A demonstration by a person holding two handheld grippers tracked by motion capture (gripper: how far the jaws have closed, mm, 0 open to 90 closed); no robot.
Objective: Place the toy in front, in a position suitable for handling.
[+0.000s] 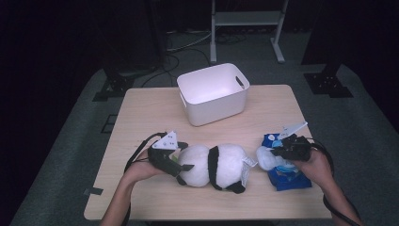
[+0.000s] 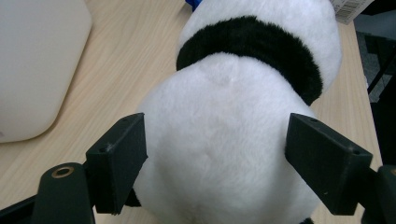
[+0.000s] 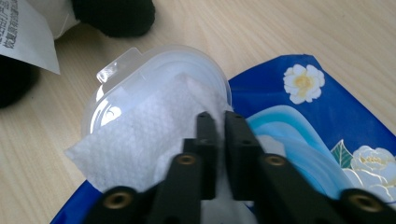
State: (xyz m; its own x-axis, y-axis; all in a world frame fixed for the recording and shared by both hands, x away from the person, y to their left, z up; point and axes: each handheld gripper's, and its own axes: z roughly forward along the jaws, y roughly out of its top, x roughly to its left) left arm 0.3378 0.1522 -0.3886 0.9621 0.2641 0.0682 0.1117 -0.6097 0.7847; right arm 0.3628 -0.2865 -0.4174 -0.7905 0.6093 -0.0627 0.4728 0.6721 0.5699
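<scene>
Left gripper [image 1: 181, 162] has its jaws wide, straddling the white end of the panda [image 1: 214, 165], which lies near-centre on the table [image 1: 141, 108]. In the left gripper view the pads sit just beside the plush on both sides; contact unclear.

Right gripper [image 3: 219, 140] has jaws pinched nearly together on a wipe [image 3: 140, 135] sticking out of the blue pack [image 1: 288, 175], lid [image 3: 140, 79] flipped open, at the near right.

Risks, as I judge them:
- Pulling the wipe may lift the pack; nothing holds it down.
- The thin sheet could slip out or tear.
- The plush is soft and round, so a closing left gripper may squeeze it out sideways.
- The pack touches the panda's tag [image 1: 248, 163]; dragging either could shift the other.

Room: bin [image 1: 214, 94] is at the far centre, well apart. The far left and far right of the table are bare. The pack sits close to the near right edge, so little margin there.
</scene>
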